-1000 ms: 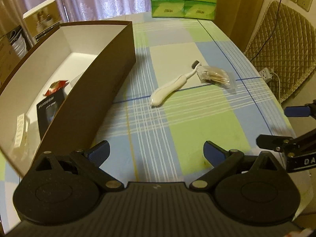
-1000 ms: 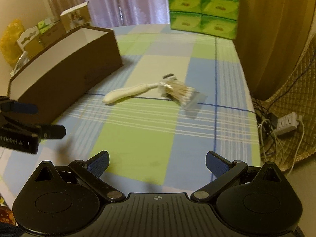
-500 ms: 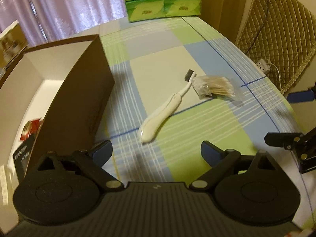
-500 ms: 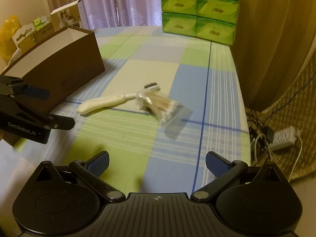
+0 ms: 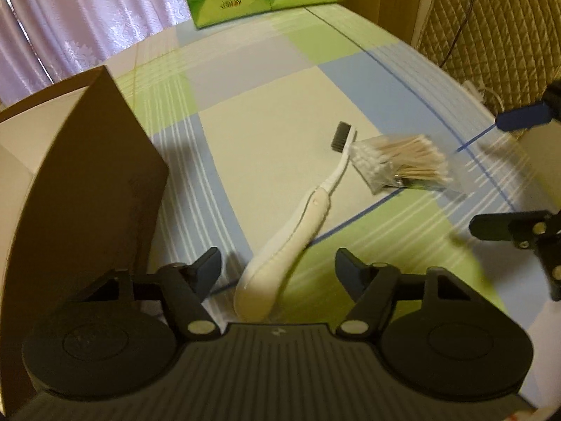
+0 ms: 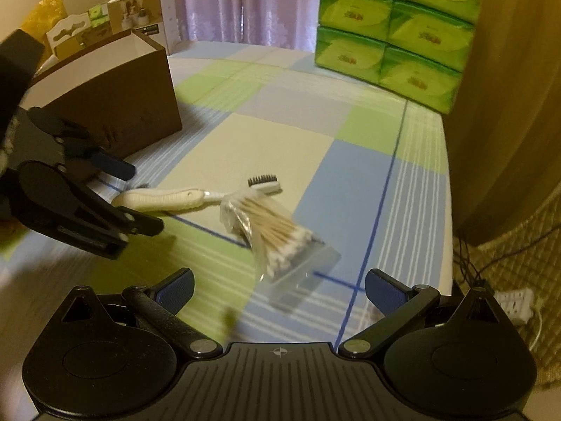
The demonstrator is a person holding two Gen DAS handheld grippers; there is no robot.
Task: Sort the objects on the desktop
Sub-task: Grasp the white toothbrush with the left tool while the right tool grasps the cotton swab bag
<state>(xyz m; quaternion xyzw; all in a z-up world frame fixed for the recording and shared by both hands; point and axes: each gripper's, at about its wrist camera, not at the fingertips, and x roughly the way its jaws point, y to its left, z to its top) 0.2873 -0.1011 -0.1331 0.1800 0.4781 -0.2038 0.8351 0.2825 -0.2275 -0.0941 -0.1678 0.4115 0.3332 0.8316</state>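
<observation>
Toothbrush point(image 5: 298, 231): white handle, dark bristle head; lies flat on the checked worktop point(image 5: 266, 80), centre of the left wrist view, handle end running down toward the lower middle of the frame. In the right wrist view it lies left of centre point(image 6: 164, 199).

Bag of cotton swabs point(image 5: 403, 166): clear plastic, wooden sticks; lies just right of the brush head, touching or overlapping the neck. In the right wrist view it sits at centre point(image 6: 273, 235), ahead of the claw.

Left claw point(image 5: 277, 266): released, fingers spread wide, handle end of the toothbrush lying between them; contact cannot be told. Seen also at the left edge of the right wrist view point(image 6: 136, 203).

Right claw point(image 6: 278, 289): released, fingers wide apart, holding nothing, the swab bag just ahead. Its fingers enter at the right edge of the left wrist view point(image 5: 508, 175).

Brown box point(image 5: 91, 182): open top, pale inside; left of the frame, near the toothbrush.

Green tissue packs point(image 6: 392, 31): stacked, upper right, at the far worktop edge.

Curtain point(image 5: 70, 17): pale purple, upper left.
</observation>
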